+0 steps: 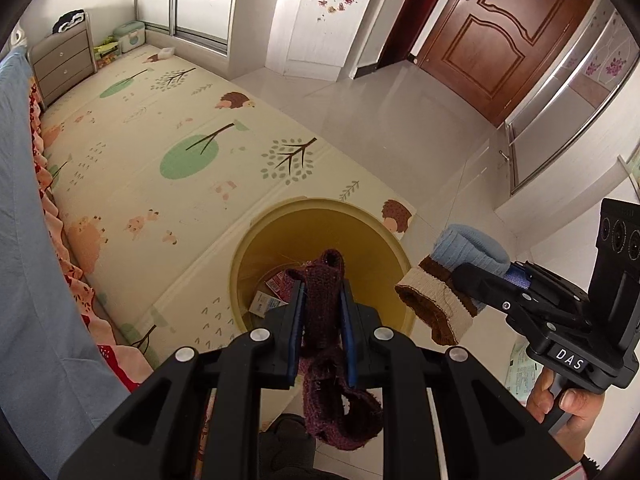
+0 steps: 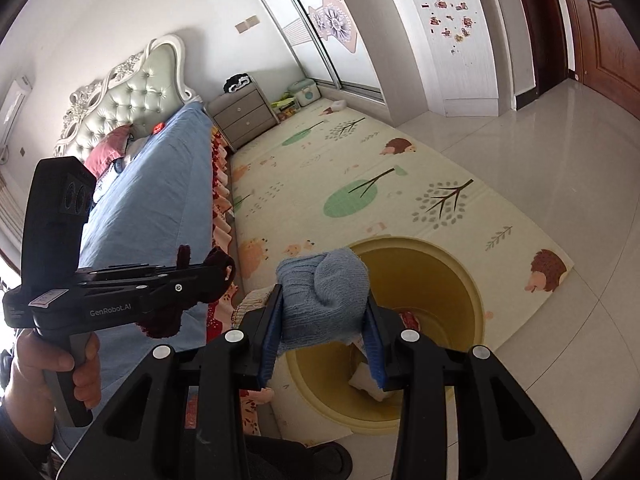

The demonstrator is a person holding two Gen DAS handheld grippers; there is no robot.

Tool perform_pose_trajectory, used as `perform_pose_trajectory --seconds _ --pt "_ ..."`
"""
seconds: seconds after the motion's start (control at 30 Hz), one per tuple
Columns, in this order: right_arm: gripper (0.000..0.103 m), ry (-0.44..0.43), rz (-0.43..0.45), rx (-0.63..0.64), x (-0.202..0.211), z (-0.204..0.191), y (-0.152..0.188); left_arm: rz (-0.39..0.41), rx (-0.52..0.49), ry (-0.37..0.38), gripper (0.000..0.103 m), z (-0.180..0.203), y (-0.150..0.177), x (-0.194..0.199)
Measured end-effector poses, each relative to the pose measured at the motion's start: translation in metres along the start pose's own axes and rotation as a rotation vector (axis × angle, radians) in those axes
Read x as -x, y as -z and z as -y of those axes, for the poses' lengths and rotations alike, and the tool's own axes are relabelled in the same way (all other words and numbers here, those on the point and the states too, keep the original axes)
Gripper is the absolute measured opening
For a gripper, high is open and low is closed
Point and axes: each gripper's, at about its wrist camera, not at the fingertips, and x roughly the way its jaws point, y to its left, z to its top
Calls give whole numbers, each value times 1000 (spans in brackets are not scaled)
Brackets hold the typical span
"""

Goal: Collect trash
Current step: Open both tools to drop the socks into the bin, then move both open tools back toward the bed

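- The left gripper (image 1: 323, 312) is clamped on a dark maroon knitted sock (image 1: 325, 292), its blue-lined fingers (image 1: 297, 320) pressing the cloth from both sides.
- The maroon sock's long axis runs along the fingers: one end pokes forward past the fingertips, the other trails back between the arms and hangs in a loop below the gripper.
- Directly ahead of and below the left gripper's fingertips stands a yellow trash bin (image 1: 256, 240), its mouth open upward; paper scraps and wrappers (image 1: 268, 300) lie at its bottom.
- The right gripper (image 2: 326, 312) is clamped on a bunched light blue knitted sock (image 2: 320, 292), which fills the gap between its fingers and bulges forward over the tips.
- In the left wrist view, the blue sock (image 1: 472, 252) hangs from the right gripper (image 1: 476, 280) with a brown and cream striped cuff drooping downward, so its long axis is roughly vertical, open end down.
- The bin (image 2: 472, 280) sits just ahead and to the right of the right gripper, below it; a white crumpled piece (image 2: 366, 382) lies inside.
- The bin stands on a patterned play mat (image 1: 180, 152) on the floor, at the mat's edge beside the tiles (image 1: 400, 112).
- A bed with a blue sheet (image 2: 160, 200) runs to the left of both grippers.
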Motion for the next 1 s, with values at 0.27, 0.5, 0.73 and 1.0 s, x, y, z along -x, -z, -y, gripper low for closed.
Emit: perform_pose_trajectory --seconds 0.27,0.5,0.73,1.0 --pt "36 28 -8 -43 -3 29 2 -35 -39 10 17 15 -14 -27" --pt "36 47 -23 -39 -10 33 2 -49 -13 46 18 13 -19 -41" --pt "79 75 -5 -59 -12 40 1 5 20 -4 95 4 -19 -44" --pt "79 55 -20 -112 -13 51 3 -34 79 11 95 -13 -20 -47"
